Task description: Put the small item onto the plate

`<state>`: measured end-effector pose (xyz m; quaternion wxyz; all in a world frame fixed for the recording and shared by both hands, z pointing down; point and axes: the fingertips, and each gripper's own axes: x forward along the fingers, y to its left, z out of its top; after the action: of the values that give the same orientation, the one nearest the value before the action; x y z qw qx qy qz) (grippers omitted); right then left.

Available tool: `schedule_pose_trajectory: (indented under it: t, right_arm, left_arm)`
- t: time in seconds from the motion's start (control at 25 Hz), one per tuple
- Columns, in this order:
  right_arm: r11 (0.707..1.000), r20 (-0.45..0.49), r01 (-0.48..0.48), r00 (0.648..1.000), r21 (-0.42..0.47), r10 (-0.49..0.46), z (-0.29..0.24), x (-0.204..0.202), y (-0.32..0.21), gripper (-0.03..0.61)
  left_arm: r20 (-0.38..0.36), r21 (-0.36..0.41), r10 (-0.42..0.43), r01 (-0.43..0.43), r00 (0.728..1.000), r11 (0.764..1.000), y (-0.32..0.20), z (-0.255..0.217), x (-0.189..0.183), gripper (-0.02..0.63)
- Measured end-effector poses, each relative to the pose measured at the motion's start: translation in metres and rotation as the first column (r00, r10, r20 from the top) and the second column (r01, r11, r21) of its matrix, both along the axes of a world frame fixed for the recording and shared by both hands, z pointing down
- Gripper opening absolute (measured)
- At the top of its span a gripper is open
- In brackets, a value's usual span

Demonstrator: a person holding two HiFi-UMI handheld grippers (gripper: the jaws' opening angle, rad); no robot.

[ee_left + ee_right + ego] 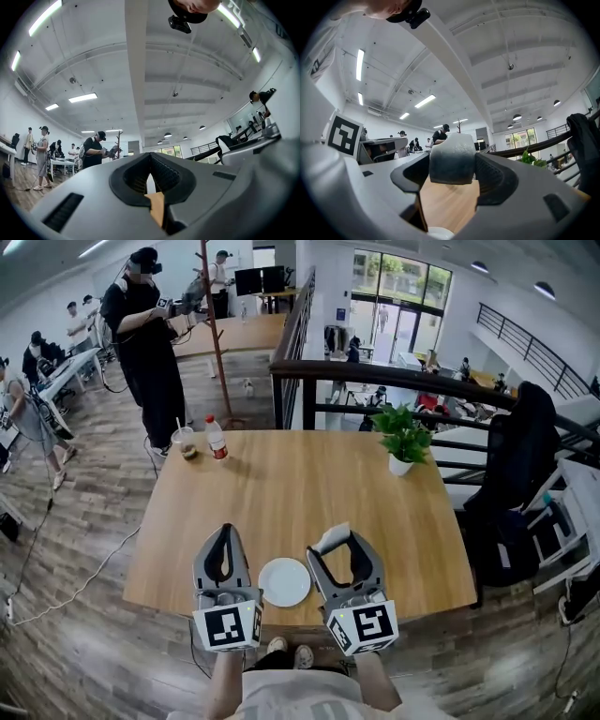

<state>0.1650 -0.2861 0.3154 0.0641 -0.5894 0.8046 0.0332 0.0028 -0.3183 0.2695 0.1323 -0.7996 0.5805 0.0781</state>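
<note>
A white round plate (284,581) lies near the front edge of the wooden table (300,493), between my two grippers. The small item (333,539), a white-and-grey block, is pinched between the jaws of my right gripper (337,545) just right of the plate and level with its far rim. In the right gripper view the small item (452,159) fills the gap between the jaws, with the plate's rim (436,233) at the bottom edge. My left gripper (225,534) is just left of the plate. Its jaws stand shut and hold nothing, with only a thin slit between them in the left gripper view.
At the table's far left stand a red-capped bottle (217,439) and a cup with a straw (185,442). A potted plant (405,439) sits at the far right. A person (150,343) stands beyond the table. To its right is a black chair (511,474).
</note>
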Motion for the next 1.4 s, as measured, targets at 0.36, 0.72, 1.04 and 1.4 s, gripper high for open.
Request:
schedule_pose_trajectory:
  t: [0.36,0.72,1.04,1.4]
  right_arm:
    - [0.995,0.085,0.098,0.992,-0.03,-0.096,0.003,-0.023,-0.009,0.311]
    - [0.991,0.08,0.125,0.989,-0.044,-0.121,0.0,-0.038,-0.025,0.311]
    - [0.978,-0.035,0.104,0.993,-0.179,-0.112,0.048,-0.051,-0.053,0.311]
    - [0.897,-0.157,0.106,0.969,-0.429,-0.19,0.154,-0.07,-0.066,0.311]
  left_arm:
    - [0.017,-0.019,-0.024,0.024,1.0,1.0,-0.003,0.006,-0.015,0.008]
    - [0.001,-0.009,-0.003,0.003,1.0,1.0,-0.018,0.003,-0.022,0.009]
    - [0.001,-0.059,0.015,-0.015,1.0,0.998,-0.043,0.028,-0.027,0.008]
    - [0.012,-0.134,0.003,-0.002,1.0,0.991,-0.051,0.072,-0.038,0.008]
